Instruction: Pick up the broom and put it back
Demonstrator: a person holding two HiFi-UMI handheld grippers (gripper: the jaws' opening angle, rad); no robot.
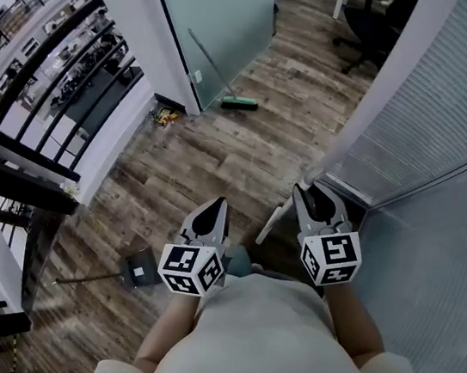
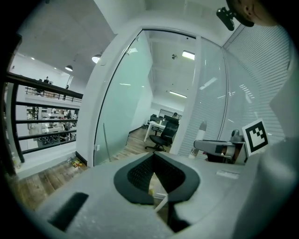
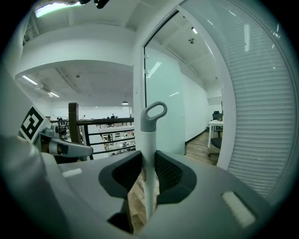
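R gripper (image 3: 148, 156): jaws clamped narrow on the broom (image 3: 148, 140), gripping its white handle a bit below the grey loop end. The handle stands upright btw the pads. In head view the handle slants down-left from the gripper; its brush end can't be made out. L gripper (image 2: 154, 156): jaws closed tip to tip, nothing btw them. It sits just beside the R one, both pointing fwd over the wood floor (image 1: 220, 162)

Around: slatted blinds wall (image 1: 441, 108) is close on the R, its corner just ahead of the R gripper. Ahead-left is a frosted glass partition (image 1: 214, 22). A second long-handled tool (image 1: 242, 103) is there, green head on the floor, thin shaft leaning on the glass. Yellow packets (image 1: 166, 116) lie at the partition's foot. A dustpan (image 1: 140, 273) w/ a thin rod handle lies on the floor just left of the L gripper. A black railing (image 1: 60, 68) runs along the far left, w/ a lower level seen through it. A black office chair (image 1: 371, 24) stands beyond the gap btw glass & blinds

Writing: each gripper's cube (image 1: 192, 269) bears black-&-white square markers, patterns only. Print on the yellow packets is too small to read
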